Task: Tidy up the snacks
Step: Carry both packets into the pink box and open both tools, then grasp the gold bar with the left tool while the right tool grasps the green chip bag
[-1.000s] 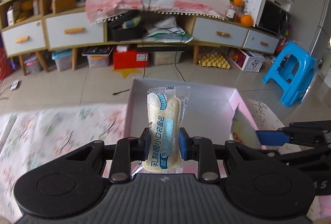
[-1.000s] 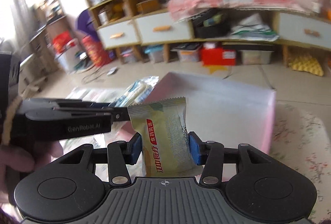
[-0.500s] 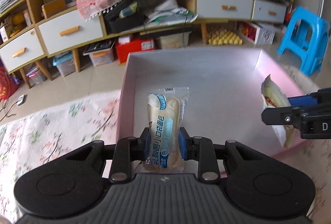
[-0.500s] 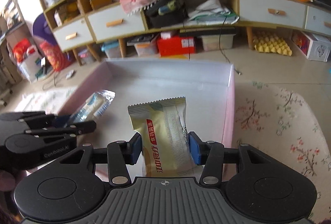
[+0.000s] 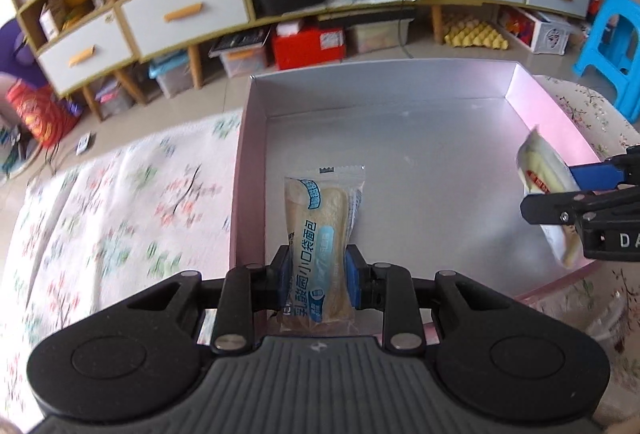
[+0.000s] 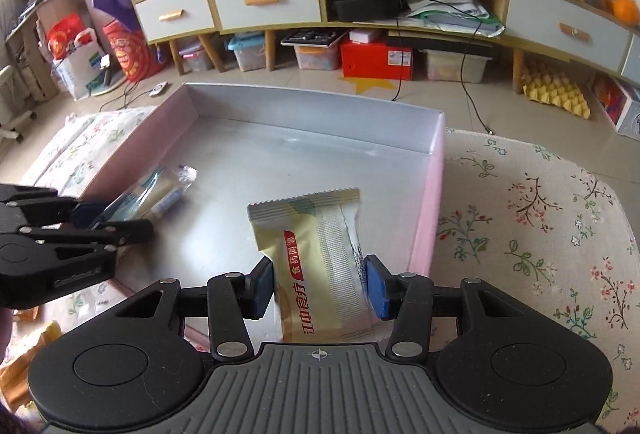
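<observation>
Blue pads of left tongs (image 5: 316, 272) pinch bread packet (image 5: 320, 234), long axis pointing ahead over pink box (image 5: 552, 101) near-left corner. Right tongs (image 6: 318, 284) pinch yellow packet (image 6: 320, 262) above right wall. Bare box floor lies beyond both.

"食药同源" on yellow packet (image 6: 320, 266)

Behind — a red box (image 6: 376, 59), yellow egg trays (image 6: 556, 93), a blue stool (image 5: 612, 49).
</observation>
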